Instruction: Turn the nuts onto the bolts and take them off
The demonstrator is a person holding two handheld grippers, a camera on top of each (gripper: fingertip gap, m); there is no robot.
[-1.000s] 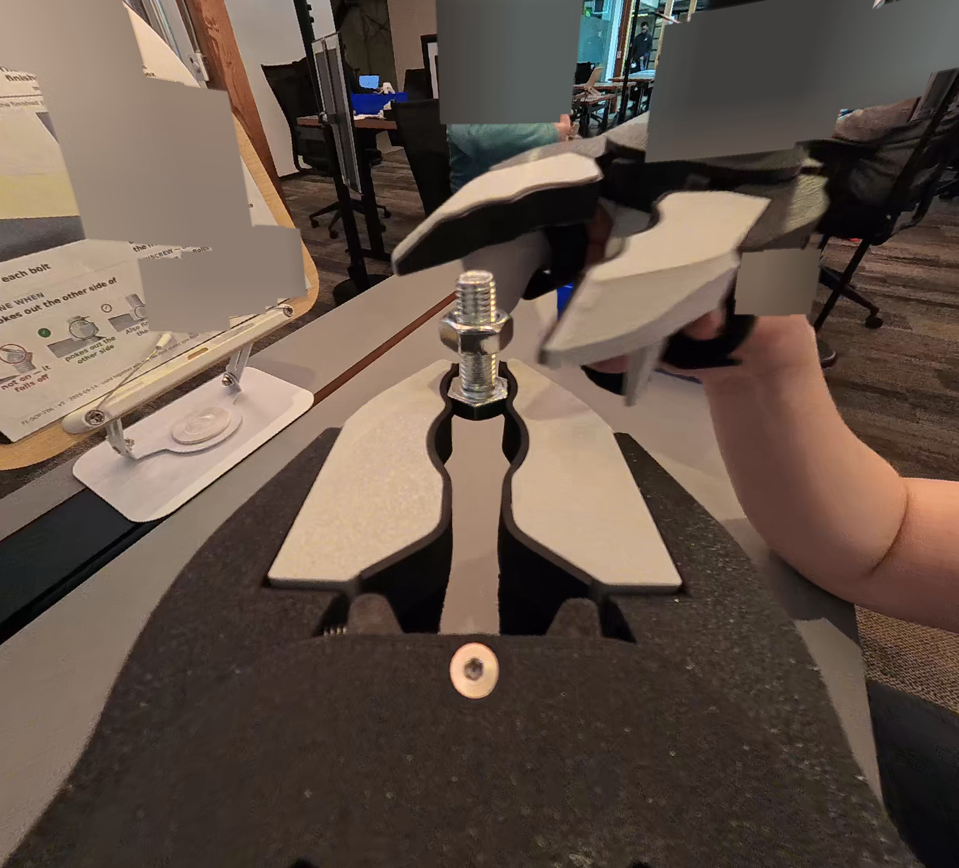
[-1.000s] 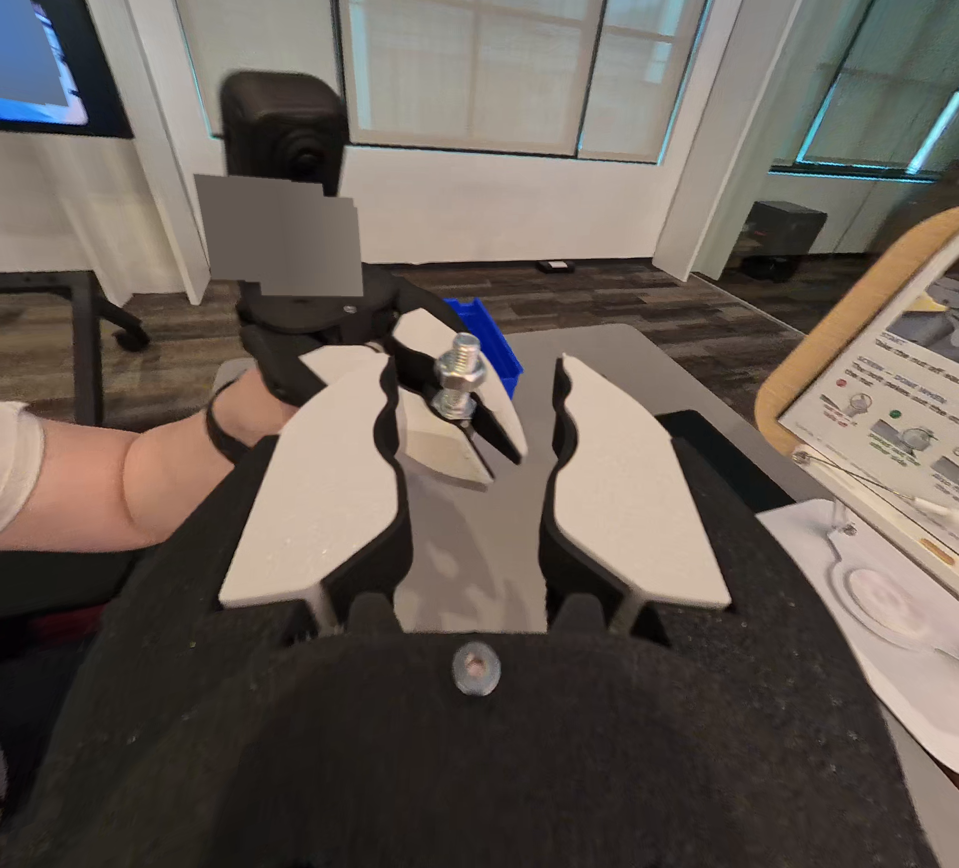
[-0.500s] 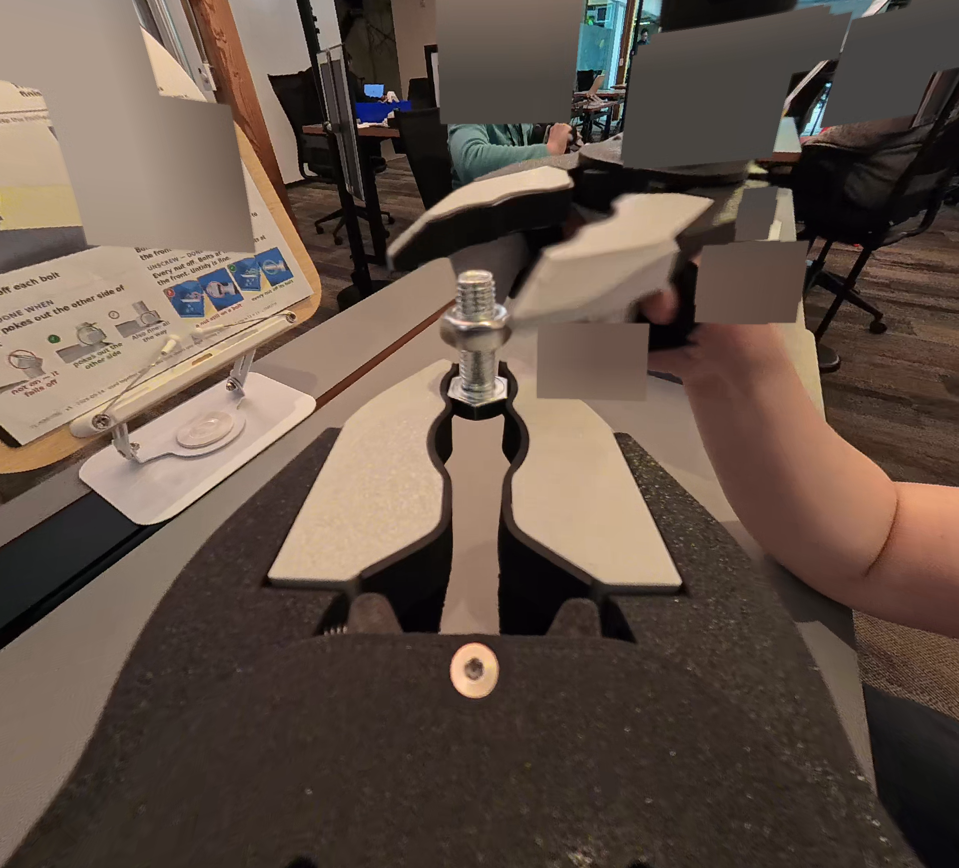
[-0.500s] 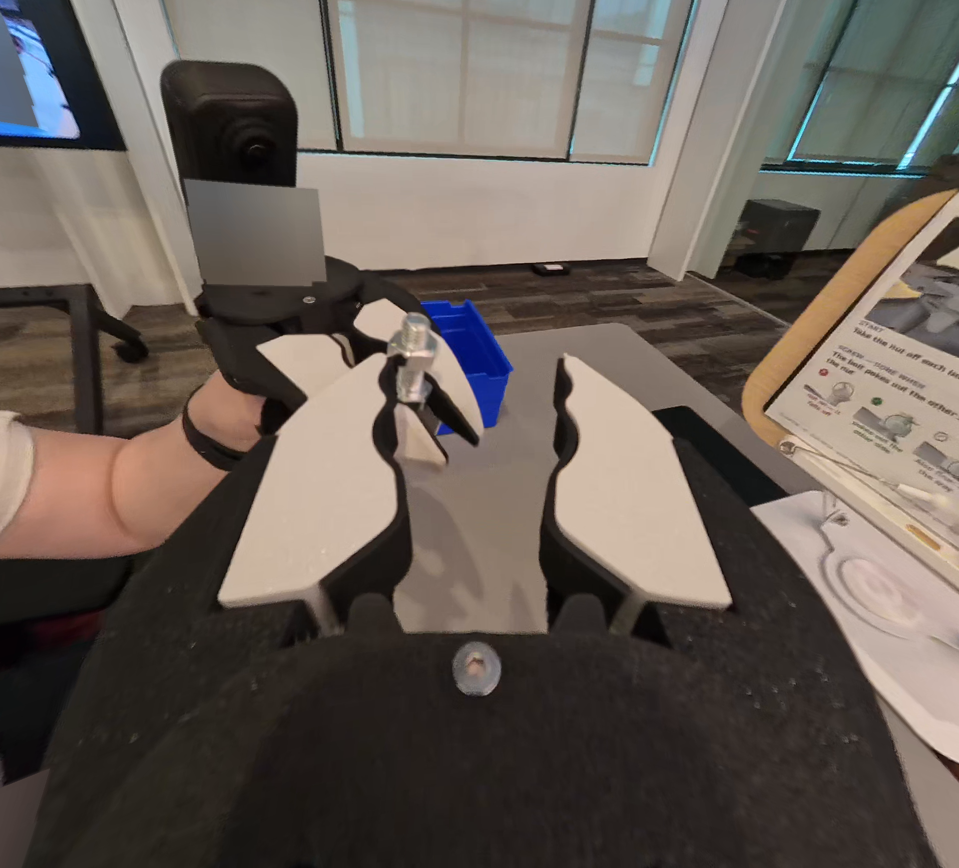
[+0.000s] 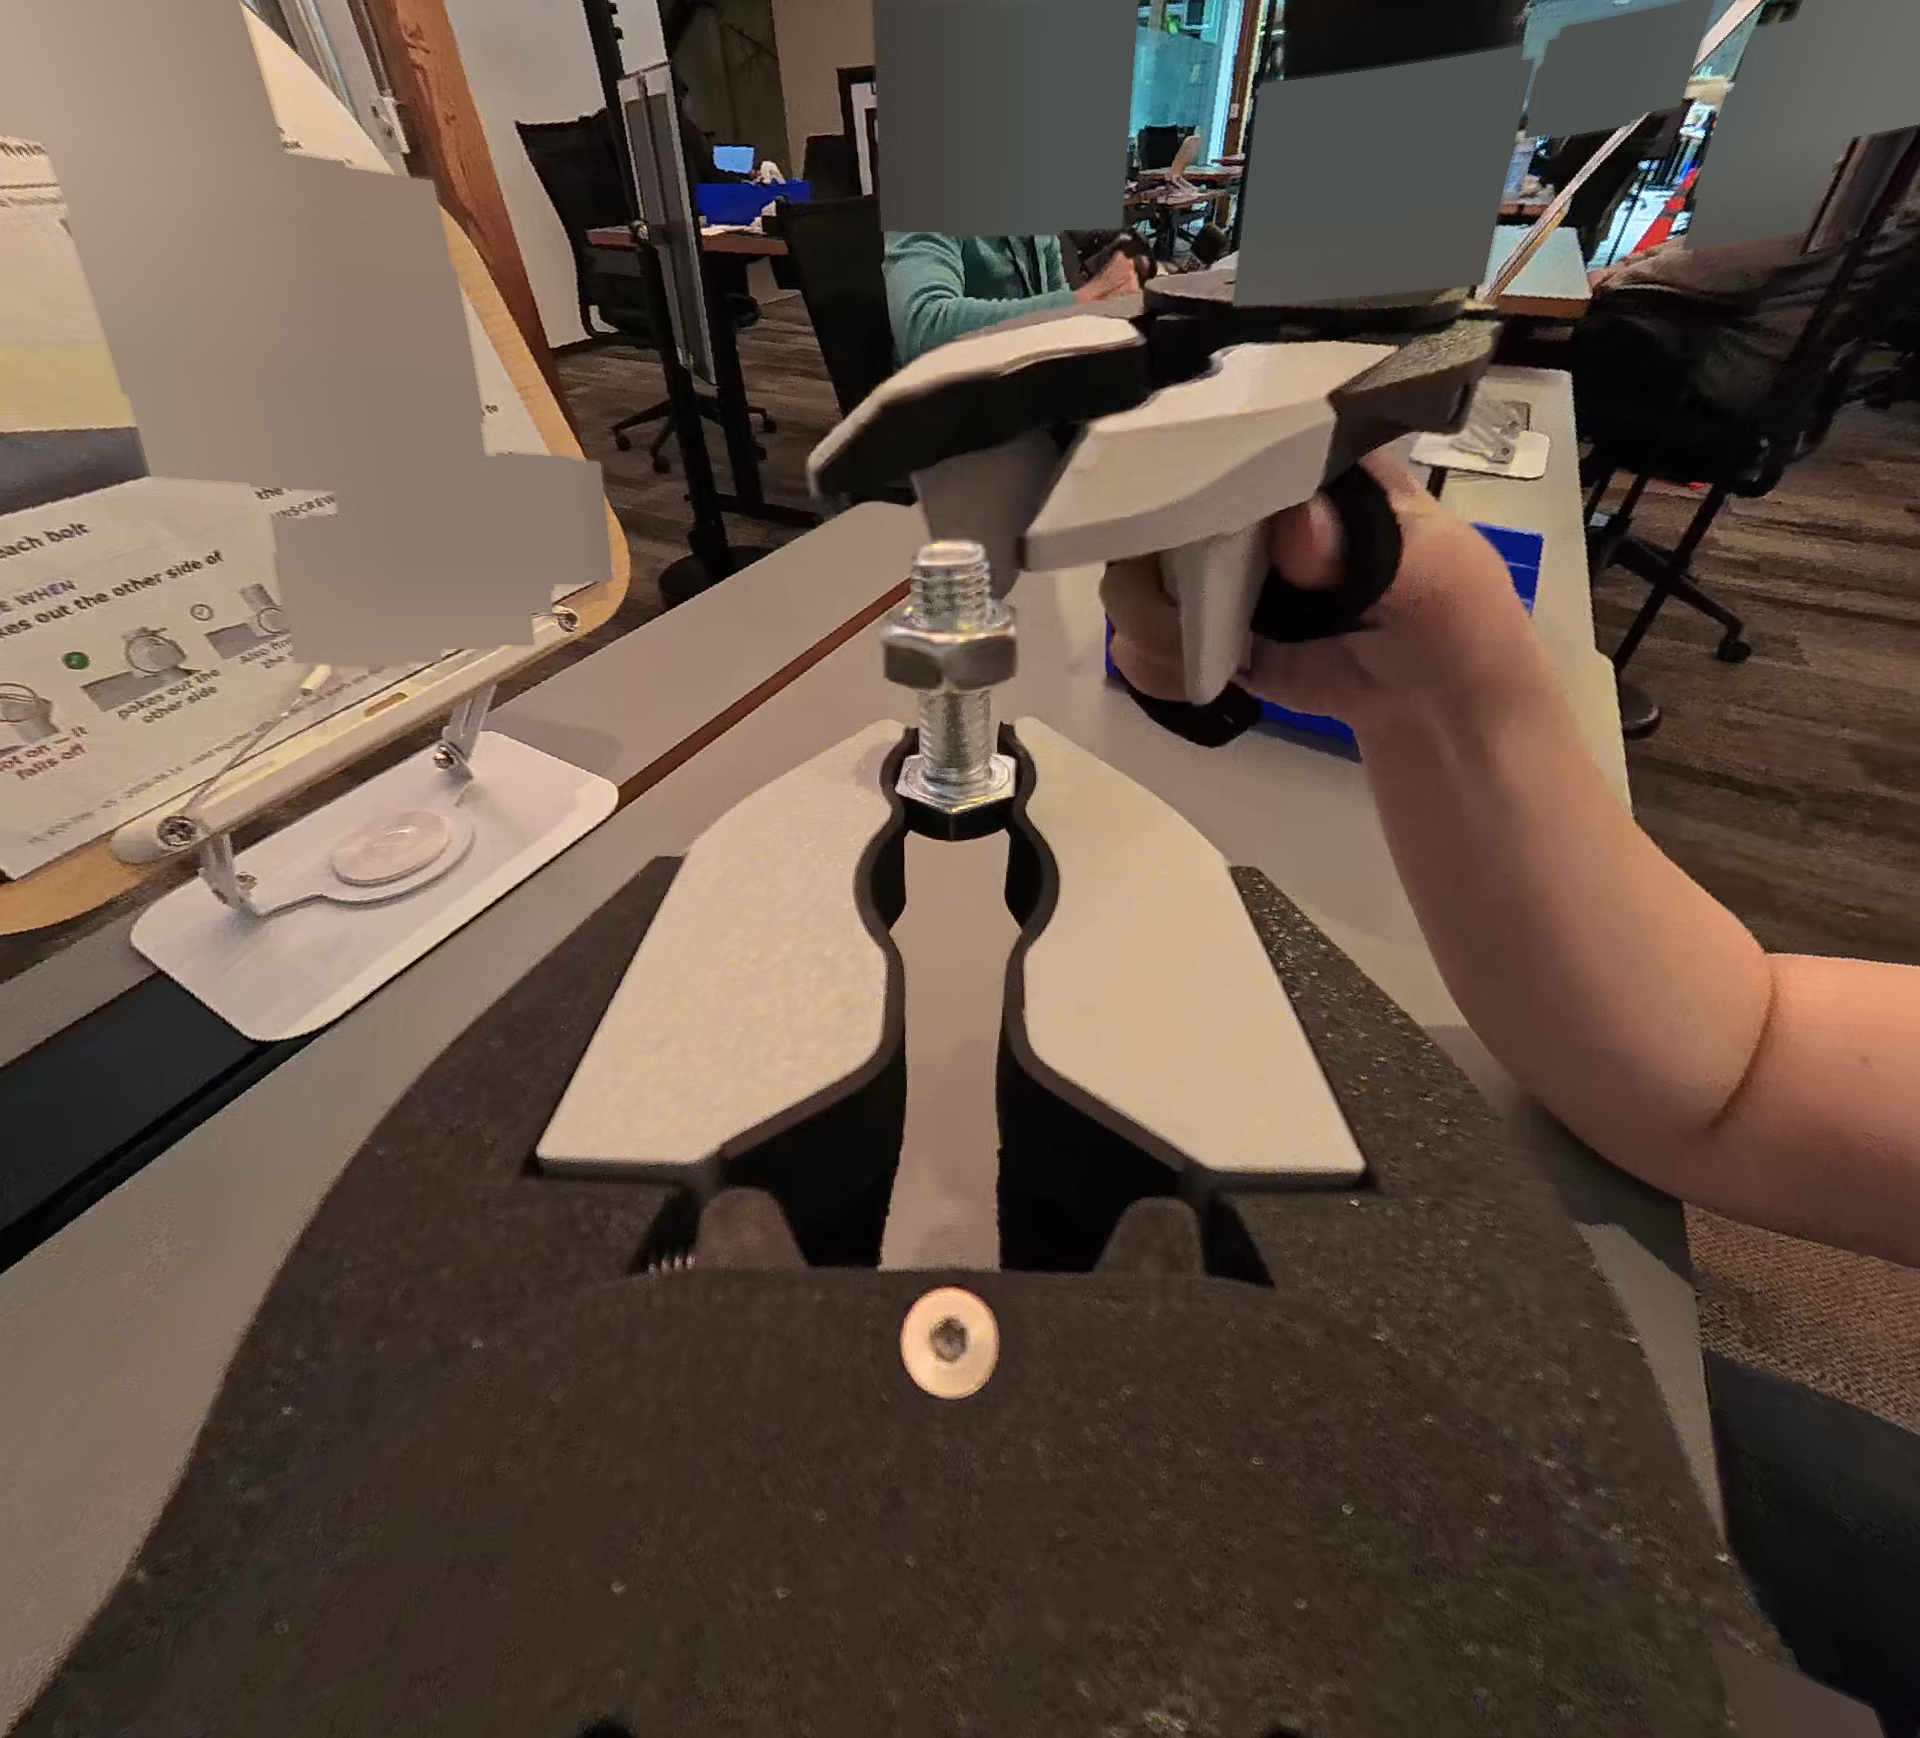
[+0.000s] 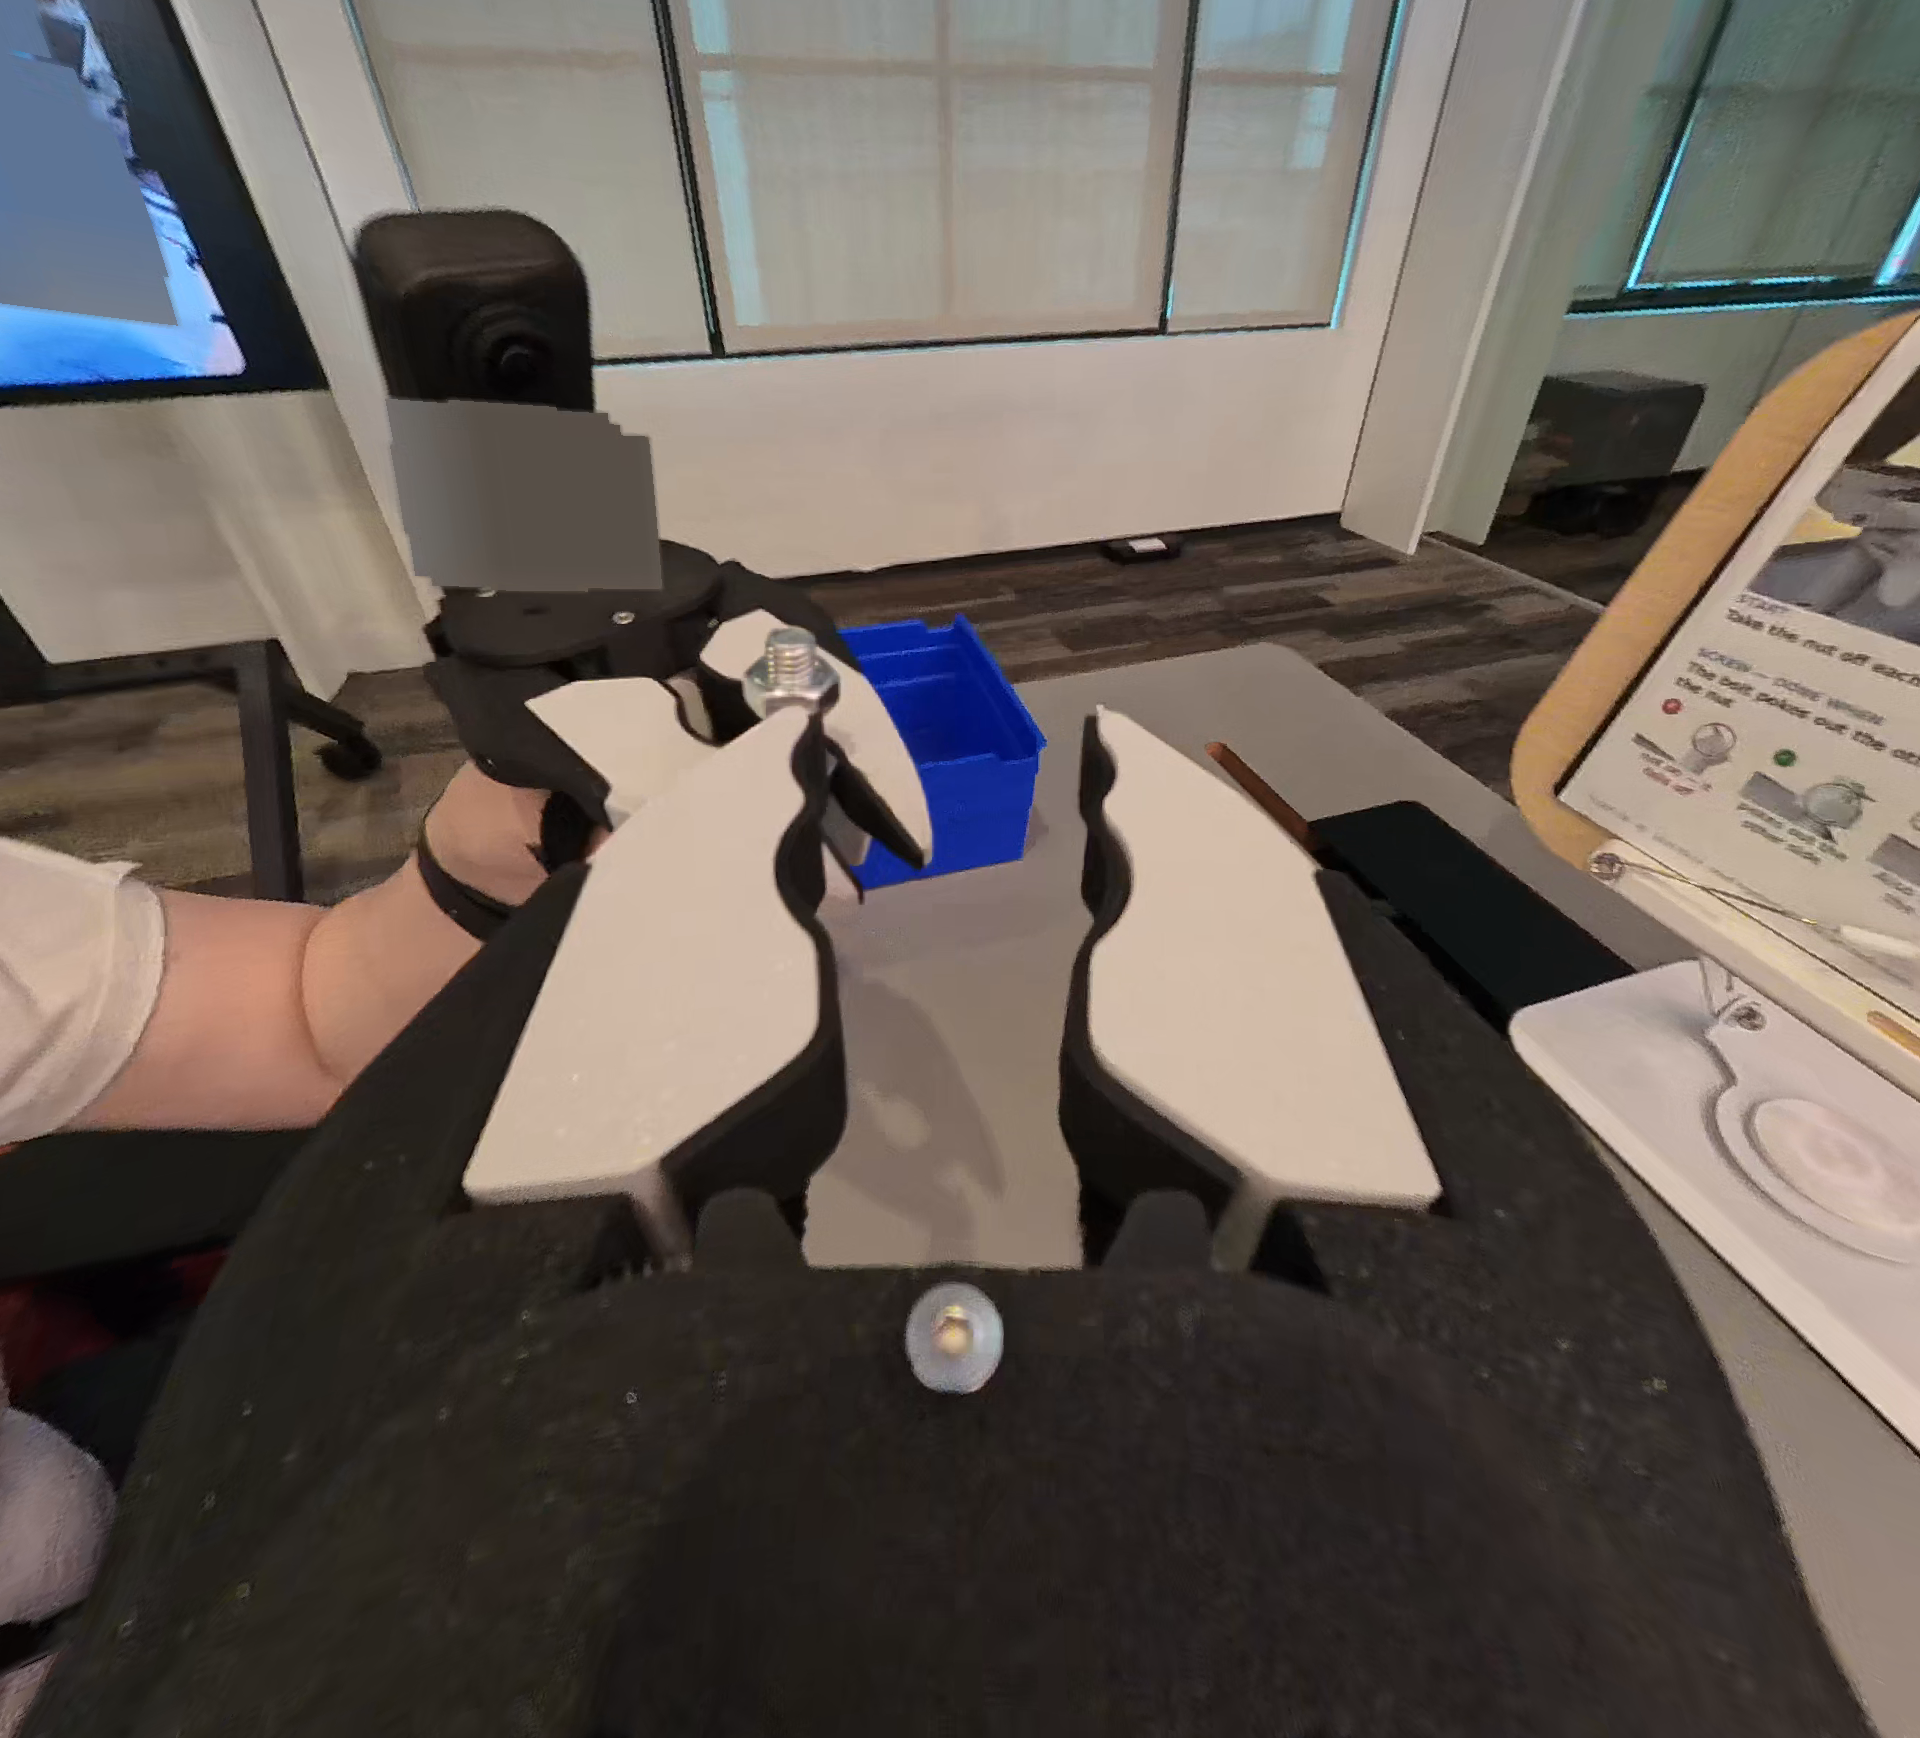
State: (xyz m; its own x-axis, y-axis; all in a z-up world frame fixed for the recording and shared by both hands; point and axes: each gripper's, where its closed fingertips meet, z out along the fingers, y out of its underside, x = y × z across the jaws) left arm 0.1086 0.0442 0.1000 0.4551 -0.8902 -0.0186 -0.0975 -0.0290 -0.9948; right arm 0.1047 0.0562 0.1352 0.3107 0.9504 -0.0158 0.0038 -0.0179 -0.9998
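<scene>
My left gripper is shut on the head of a silver bolt and holds it upright above the grey table. A hex nut sits on the thread just below the bolt's tip. My right gripper is open and empty, and hovers just above and behind the bolt's tip. In the right wrist view my right gripper is wide open. The nut and the bolt's tip show just past its left fingertip. The bolt's lower part is hidden behind that finger.
A blue bin stands on the table behind the grippers. An instruction board on a white stand is at the table's left edge; it also shows in the right wrist view. Office chairs and desks lie beyond the table. Only a small space, under 4 cm, lies between the two pairs of fingers.
My right gripper has risen from beside the nut to above the bolt's tip, still open. The left gripper and the bolt have barely moved.
</scene>
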